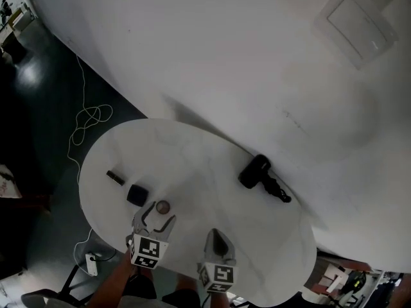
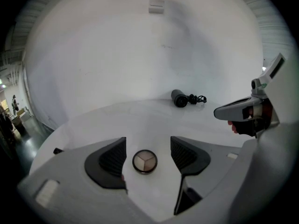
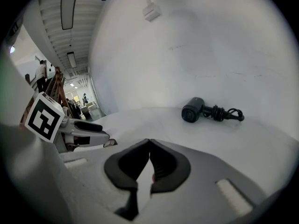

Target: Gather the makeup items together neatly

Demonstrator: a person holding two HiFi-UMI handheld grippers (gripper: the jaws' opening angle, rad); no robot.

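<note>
Lying on the white desk (image 1: 205, 165), a round three-shade compact (image 2: 145, 161) is sitting untouched between the spread jaws of the left hand-held gripper (image 2: 148, 147). The right hand-held gripper (image 3: 149, 143) is pressing its jaws together, empty.

Your head camera looks steeply down from well above the hair dryer (image 1: 255, 171), which lies at the far edge of the round table (image 1: 192, 146). The cameras on your left gripper (image 1: 163, 212) and right gripper (image 1: 216, 235) sit low on your side of the hair dryer, facing it. All three views share it, and each gripper view also catches the other gripper.
</note>
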